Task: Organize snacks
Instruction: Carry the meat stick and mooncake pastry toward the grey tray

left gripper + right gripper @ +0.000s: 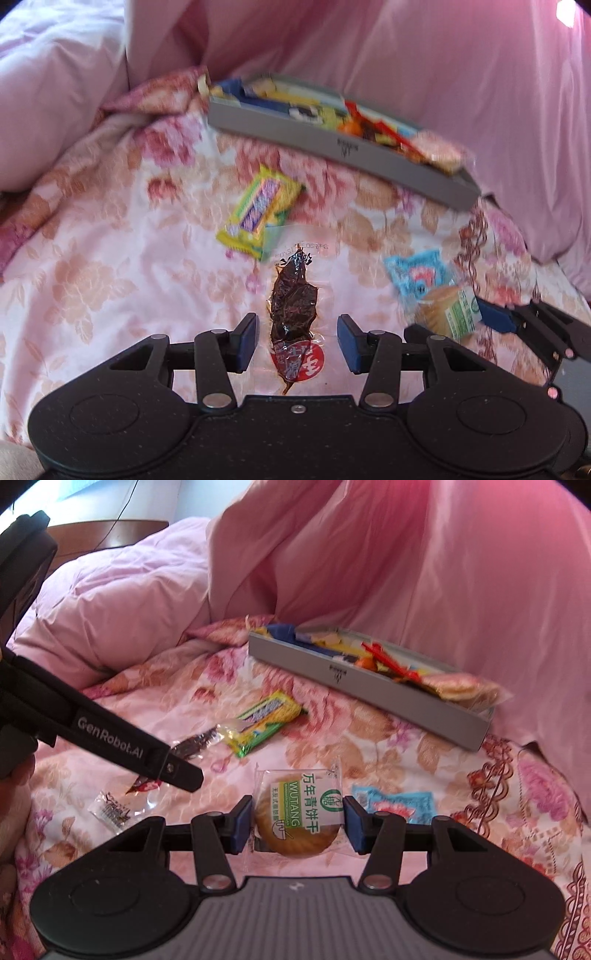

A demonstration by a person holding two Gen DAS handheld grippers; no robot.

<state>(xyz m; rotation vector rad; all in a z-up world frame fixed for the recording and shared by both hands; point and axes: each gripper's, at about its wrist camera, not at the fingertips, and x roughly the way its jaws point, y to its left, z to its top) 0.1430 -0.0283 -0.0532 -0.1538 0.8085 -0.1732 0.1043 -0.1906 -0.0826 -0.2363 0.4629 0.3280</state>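
My left gripper (297, 341) is open, its jaws on either side of a brown dried-meat packet (293, 314) with a red label, lying on the flowered bedspread. My right gripper (298, 821) has its pads against both sides of a wrapped round biscuit (299, 819) with a green WUTANG label. That biscuit also shows in the left wrist view (448, 314). A yellow-green snack bar (258, 210) lies beyond the meat packet; it also shows in the right wrist view (264, 722). A grey tray (369, 685) holding several snacks sits further back.
A light blue candy packet (395, 803) lies just right of the biscuit. A small clear packet (110, 808) lies at the left. Pink quilt and pillows (129, 602) pile up behind the tray. The left gripper's arm (110, 738) crosses the left side.
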